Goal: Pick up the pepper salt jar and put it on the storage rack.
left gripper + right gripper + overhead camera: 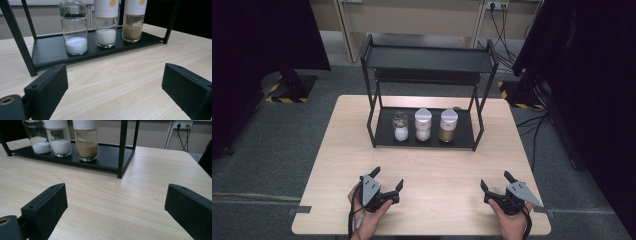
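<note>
Resting wide open near the table's front edge, the left gripper (387,181) and right gripper (495,181) hold nothing. All three jars (423,125) stand untouched on the rack's lower shelf (462,140) — everything, judging by this, remains to be done.

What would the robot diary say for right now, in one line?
left tool: open, holds nothing | right tool: open, holds nothing | three jars: upright on rack's bottom shelf

On the light wooden table (427,165) stands a black two-tier rack (427,60). Its lower shelf carries three jars in a row: a clear-topped jar (401,126) with white contents, a white-capped jar (423,124) and a white-capped jar of brown powder (448,125). Near the front edge, the left tool (388,178) and right tool (495,181) rest well apart, jaws spread and holding nothing.
</note>
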Tool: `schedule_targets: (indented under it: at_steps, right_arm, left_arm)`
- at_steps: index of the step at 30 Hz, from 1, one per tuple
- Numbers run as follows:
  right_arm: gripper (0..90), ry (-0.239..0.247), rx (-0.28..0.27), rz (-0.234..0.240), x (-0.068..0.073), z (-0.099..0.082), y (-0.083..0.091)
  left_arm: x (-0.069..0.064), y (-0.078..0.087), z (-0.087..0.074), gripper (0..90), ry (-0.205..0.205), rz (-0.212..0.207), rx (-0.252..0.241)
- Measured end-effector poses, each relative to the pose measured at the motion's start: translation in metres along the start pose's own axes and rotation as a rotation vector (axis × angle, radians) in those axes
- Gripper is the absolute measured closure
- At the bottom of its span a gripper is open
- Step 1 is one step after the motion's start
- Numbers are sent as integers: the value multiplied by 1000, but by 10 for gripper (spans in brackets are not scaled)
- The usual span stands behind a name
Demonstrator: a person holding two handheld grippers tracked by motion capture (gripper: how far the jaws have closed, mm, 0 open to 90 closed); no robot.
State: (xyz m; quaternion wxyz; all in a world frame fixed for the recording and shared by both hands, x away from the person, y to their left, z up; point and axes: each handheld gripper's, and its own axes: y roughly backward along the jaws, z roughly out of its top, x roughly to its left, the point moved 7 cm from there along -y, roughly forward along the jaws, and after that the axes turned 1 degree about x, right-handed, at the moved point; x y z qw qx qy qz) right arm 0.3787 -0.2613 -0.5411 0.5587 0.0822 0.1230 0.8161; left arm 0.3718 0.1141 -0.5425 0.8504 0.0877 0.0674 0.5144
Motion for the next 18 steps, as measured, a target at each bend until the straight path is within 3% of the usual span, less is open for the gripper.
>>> schedule_targets:
  at_steps: [18]
  right_arm:
    - [47,-15,-26,7,-1,1,3]
  left_arm:
    - [1,0,0,63,15,-3,1]
